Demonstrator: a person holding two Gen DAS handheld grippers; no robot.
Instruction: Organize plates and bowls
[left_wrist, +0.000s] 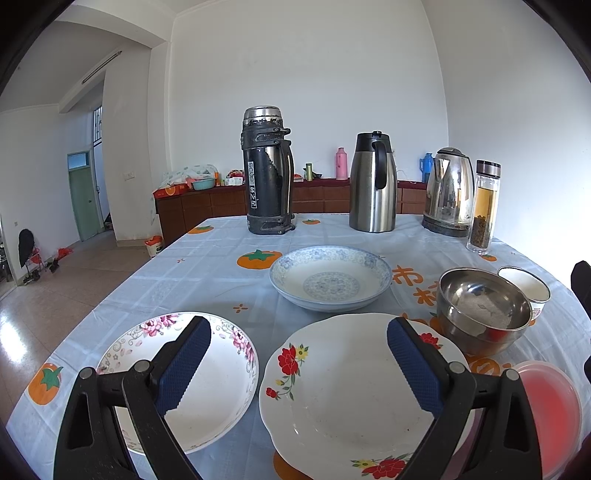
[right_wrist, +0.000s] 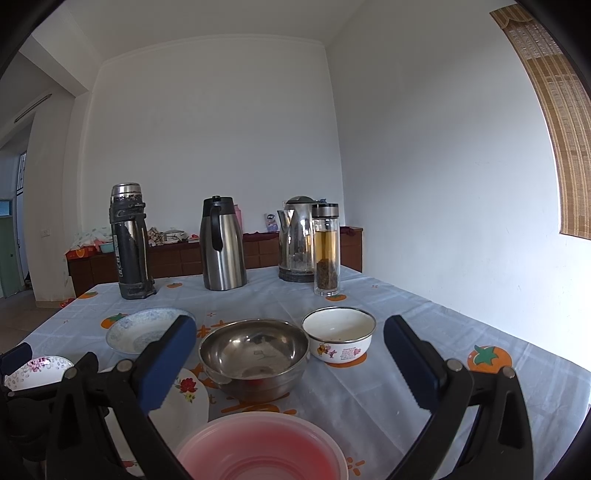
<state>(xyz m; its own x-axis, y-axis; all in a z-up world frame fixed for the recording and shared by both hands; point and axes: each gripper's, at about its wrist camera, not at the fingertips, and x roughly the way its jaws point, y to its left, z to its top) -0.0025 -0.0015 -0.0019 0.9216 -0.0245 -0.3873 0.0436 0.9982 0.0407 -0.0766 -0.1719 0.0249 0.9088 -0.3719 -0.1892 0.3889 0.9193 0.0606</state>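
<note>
In a white-walled room, a persimmon-print tablecloth (left_wrist: 207, 266) carries three plates (left_wrist: 347, 384) and three bowls (right_wrist: 255, 350); both grippers (left_wrist: 299, 343) (right_wrist: 290, 350) gape empty.

Home dining room, tablecloth-covered table (left_wrist: 207, 266), thermos flasks, kettle (left_wrist: 448, 192), wooden sideboard (left_wrist: 207, 206) along wall

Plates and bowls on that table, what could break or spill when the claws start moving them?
1. The steel bowl sits close to the enamel bowl; the open right claw could knock one while taking the other.
2. The red-flower plate lies flat, so the open left claw may slip off its thin rim.
3. The tall tea bottle might tip if bumped.
</note>
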